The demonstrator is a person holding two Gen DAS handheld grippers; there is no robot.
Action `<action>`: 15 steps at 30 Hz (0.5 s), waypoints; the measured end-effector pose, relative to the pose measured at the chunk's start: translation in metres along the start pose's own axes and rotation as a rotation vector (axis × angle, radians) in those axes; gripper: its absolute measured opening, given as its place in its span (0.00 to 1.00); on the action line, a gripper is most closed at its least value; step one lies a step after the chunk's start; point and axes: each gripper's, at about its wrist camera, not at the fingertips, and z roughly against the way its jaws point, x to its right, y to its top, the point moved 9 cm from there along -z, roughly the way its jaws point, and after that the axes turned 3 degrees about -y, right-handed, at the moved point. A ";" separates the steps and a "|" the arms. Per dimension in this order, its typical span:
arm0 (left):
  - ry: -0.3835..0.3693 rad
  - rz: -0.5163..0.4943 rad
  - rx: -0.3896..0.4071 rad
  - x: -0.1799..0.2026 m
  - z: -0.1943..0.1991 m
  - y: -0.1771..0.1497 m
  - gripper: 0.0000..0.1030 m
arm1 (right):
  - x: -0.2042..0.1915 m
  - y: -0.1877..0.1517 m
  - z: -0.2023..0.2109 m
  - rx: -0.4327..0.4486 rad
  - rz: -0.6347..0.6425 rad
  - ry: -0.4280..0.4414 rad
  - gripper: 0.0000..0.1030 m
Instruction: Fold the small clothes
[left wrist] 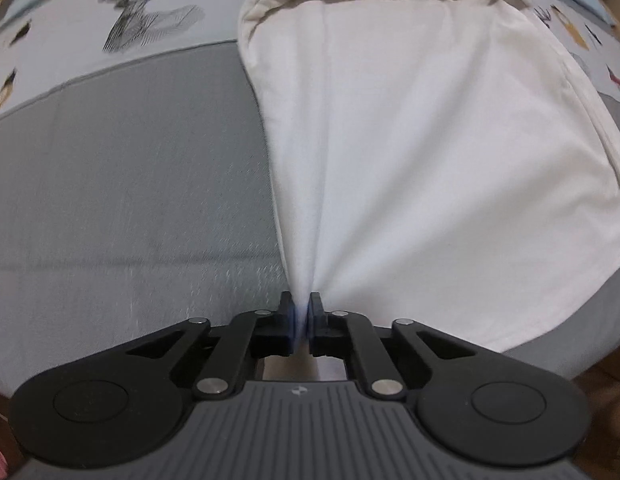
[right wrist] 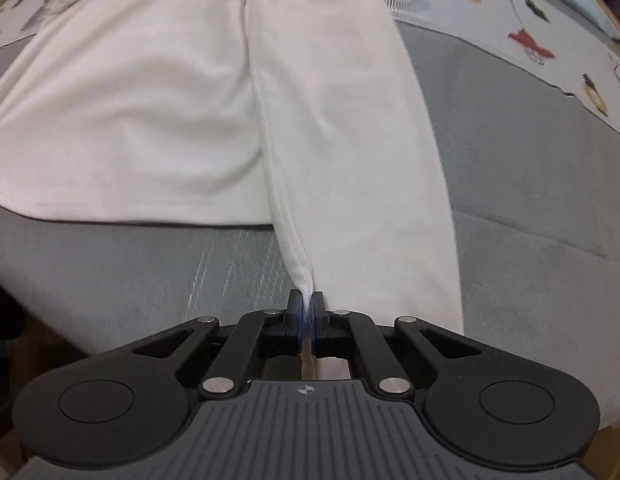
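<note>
Left wrist view: my left hand-held gripper (left wrist: 301, 320) is clenched on a pinch of the white garment (left wrist: 430, 160), cloth fanning out from the pads — the rest lies on the grey bedspread (left wrist: 130, 180) with its deer print (left wrist: 146, 16). On the right wrist view, my right hand-held gripper (right wrist: 307, 320) grips a bunched edge of the same garment (right wrist: 150, 120) — lifted into a taut ridge.

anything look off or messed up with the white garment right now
Nothing damaged or spilled. The white cotton garment lies on the grey bedcover, bunched and rumpled at its far end, with pinched ridges running to the left tongs and right tongs, both shut on its cloth.
</note>
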 end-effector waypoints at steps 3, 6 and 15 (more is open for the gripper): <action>-0.027 0.076 0.046 -0.013 0.012 0.004 0.13 | 0.012 0.008 0.021 0.117 -0.047 -0.027 0.05; -0.063 0.167 0.058 -0.023 0.018 0.004 0.21 | 0.029 0.029 0.038 0.226 -0.147 -0.087 0.11; -0.079 0.185 0.045 -0.016 0.017 0.002 0.29 | -0.016 0.078 0.023 0.254 -0.213 0.174 0.39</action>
